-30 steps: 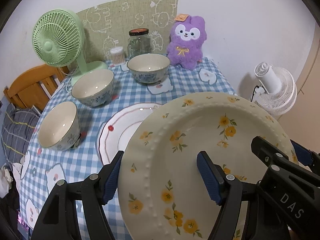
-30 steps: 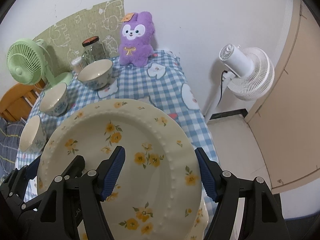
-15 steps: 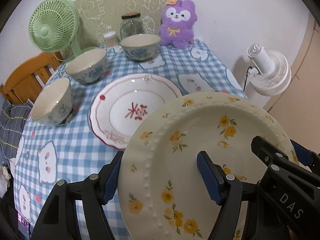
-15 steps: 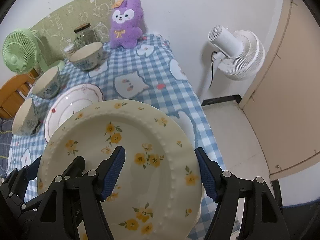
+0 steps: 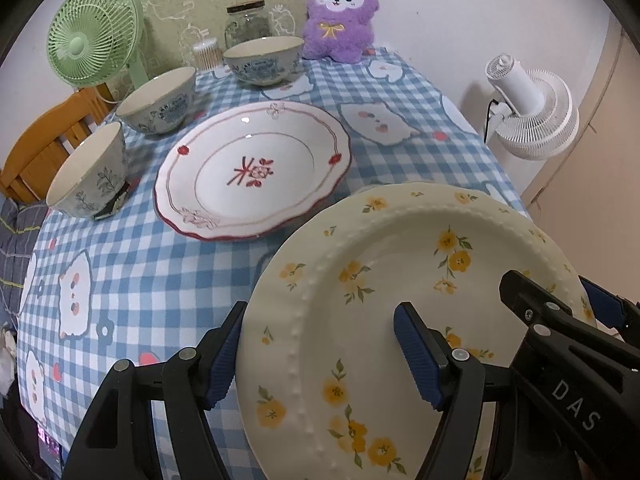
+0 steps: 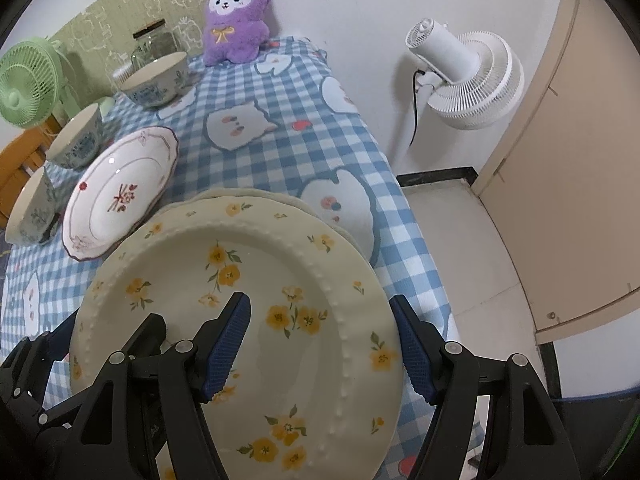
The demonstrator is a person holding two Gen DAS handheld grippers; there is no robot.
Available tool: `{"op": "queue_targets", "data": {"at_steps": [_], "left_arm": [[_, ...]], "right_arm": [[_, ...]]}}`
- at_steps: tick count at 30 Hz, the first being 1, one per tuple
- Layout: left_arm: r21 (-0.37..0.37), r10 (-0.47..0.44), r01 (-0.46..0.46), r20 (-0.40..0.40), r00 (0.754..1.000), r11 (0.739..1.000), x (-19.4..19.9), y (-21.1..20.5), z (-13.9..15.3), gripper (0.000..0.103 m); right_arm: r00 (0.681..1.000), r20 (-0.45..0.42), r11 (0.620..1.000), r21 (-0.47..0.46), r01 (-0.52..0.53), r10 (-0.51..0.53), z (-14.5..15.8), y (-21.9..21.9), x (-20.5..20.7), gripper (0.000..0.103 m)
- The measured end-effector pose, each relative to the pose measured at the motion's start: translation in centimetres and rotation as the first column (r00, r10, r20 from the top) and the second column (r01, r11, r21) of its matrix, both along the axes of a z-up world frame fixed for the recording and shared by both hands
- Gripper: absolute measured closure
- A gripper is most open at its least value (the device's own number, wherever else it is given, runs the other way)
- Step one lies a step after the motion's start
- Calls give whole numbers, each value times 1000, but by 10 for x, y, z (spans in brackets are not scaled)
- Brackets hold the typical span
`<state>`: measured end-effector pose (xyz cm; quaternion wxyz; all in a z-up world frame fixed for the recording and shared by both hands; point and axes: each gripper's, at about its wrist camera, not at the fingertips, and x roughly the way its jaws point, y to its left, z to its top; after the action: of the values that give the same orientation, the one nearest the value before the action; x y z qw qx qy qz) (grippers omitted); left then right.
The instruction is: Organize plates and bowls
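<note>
Cream plate (image 5: 400,300) clamped by both tongs (image 5: 320,354) (image 6: 324,344), lower frame; mid-carry. Next: lower onto red plate (image 5: 252,168), centre-left.

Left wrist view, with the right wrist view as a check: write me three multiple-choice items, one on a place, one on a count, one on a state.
1. Where is the purple plush toy?
A) at the far edge of the table, by the wall
B) on the floor
C) on the chair

2. How many bowls stand on the table?
A) two
B) three
C) five

3. The yellow-flowered plate is:
A) lying untouched on the cloth
B) gripped at its rim by the left gripper and the right gripper
C) broken in pieces

Answers:
1 A, it sits against the wall behind the dishes.
2 B, three stand along the left side.
3 B, each gripper's fingers straddle its rim, one finger over its face.
</note>
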<state>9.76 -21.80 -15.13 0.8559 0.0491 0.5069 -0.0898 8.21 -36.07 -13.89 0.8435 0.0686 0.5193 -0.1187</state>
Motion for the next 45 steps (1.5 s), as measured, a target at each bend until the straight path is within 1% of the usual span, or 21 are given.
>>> {"op": "queue_targets", "data": {"at_steps": [6, 11, 19, 26, 30, 33, 35, 36, 40, 41, 42, 45], "left_arm": [[15, 3, -3, 1, 1000, 1000, -1, -3, -4, 30], [11, 16, -16, -1, 1000, 1000, -1, -3, -7, 30], [10, 57, -57, 23, 998, 998, -2, -4, -8, 30], [-5, 95, -95, 22, 995, 995, -2, -3, -8, 31], [-2, 92, -92, 16, 996, 996, -1, -4, -8, 29], [-11, 95, -95, 1, 995, 995, 0, -1, -7, 28], [-7, 104, -104, -1, 995, 995, -3, 2, -5, 27], [0, 103, -103, 0, 995, 995, -4, 2, -4, 26], [23, 79, -79, 0, 997, 997, -13, -1, -3, 24], [26, 71, -71, 0, 997, 997, -14, -2, -3, 24], [28, 67, -67, -2, 998, 997, -14, -3, -4, 24], [30, 63, -63, -3, 998, 998, -14, -7, -5, 23]], "right_arm": [[1000, -7, 1000, 6, -4, 4, -6, -2, 2, 29], [1000, -4, 1000, -1, -16, 16, -7, -2, 4, 29], [1000, 9, 999, -24, -20, 21, -8, -1, 7, 30], [1000, 15, 999, -39, -26, 26, -9, 1, 11, 30], [1000, 15, 999, -31, -26, 27, -8, 1, 11, 30], [999, 34, 999, 2, -40, 39, -2, 2, 7, 30], [998, 32, 998, 24, -62, 61, -1, 5, 5, 30], [997, 29, 996, 37, -78, 77, -1, 6, 5, 32], [990, 38, 990, 25, -137, 136, -3, 16, 5, 47], [989, 40, 989, 28, -146, 145, -3, 16, 6, 48], [987, 36, 987, 41, -155, 154, -5, 17, 8, 54], [988, -2, 984, 94, -152, 153, -15, 13, 11, 65]]}}
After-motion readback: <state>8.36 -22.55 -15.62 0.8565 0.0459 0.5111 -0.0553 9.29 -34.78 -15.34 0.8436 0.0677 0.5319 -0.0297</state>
